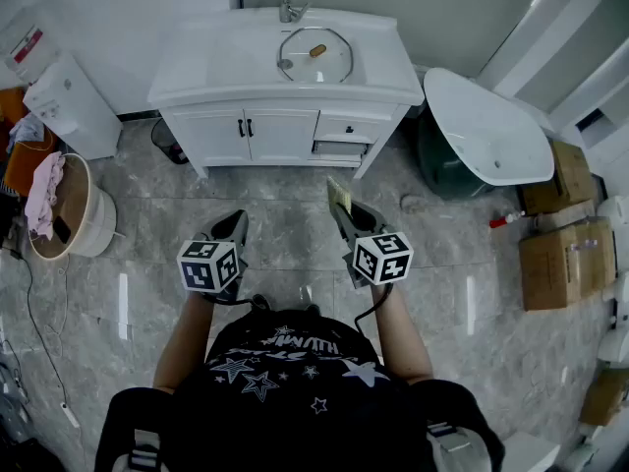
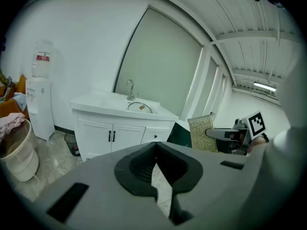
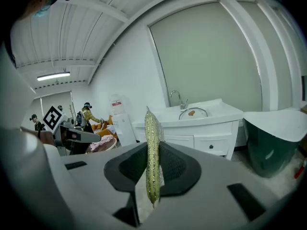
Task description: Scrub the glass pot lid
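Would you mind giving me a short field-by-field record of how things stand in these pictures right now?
left gripper: jaws together, nothing between them
right gripper: shut on a glittery scrub pad, held on edge
glass pot lid: lying in the basin of the white vanity, knob up
position: both grippers over the floor, short of the vanity; lid untouched
task stage: scrubbing not yet begun
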